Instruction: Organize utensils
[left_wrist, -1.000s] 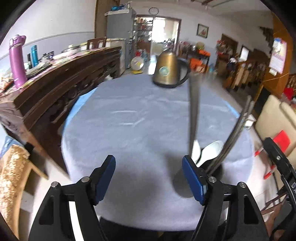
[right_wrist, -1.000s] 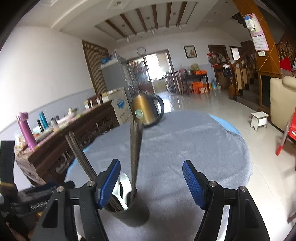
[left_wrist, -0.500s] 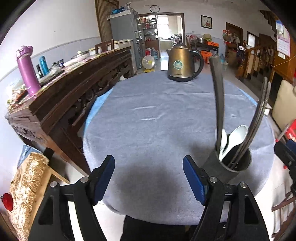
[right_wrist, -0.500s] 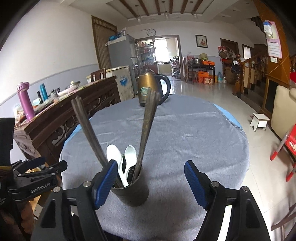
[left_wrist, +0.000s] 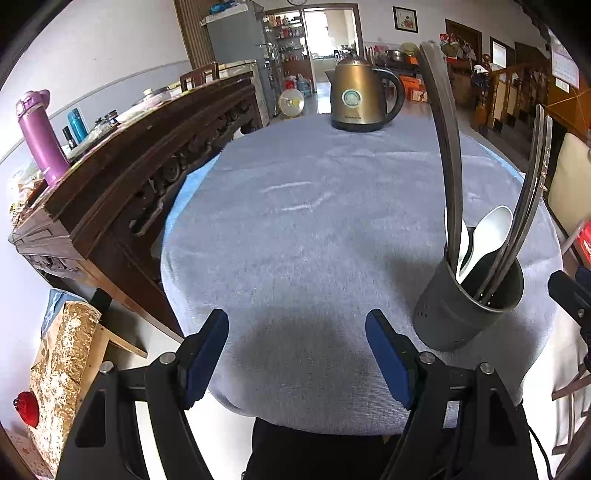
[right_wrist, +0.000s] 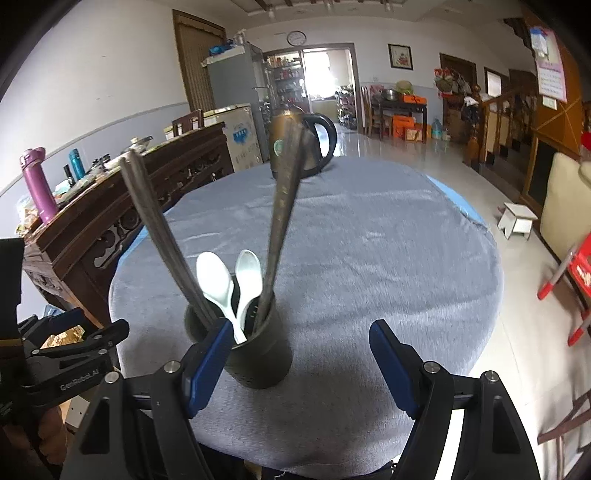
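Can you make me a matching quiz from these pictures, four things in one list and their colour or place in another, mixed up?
Things:
1. kettle
2. spoons
3. flask
4. utensil holder

Descriptions:
A. white, standing in the holder
B. purple, on the wooden sideboard
C. dark cylinder near the table's front edge
D. brass-coloured, at the far side of the table

Pairs: 1-D, 2-A, 3-B, 4-C

A round table under a grey cloth (right_wrist: 369, 236) stands on a glossy pale tiled floor (right_wrist: 413, 147), flanked by a carved dark wooden sideboard (left_wrist: 155, 155), white walls (right_wrist: 110, 74), a bright open doorway (right_wrist: 325, 74) and a wooden staircase railing (right_wrist: 498, 122).
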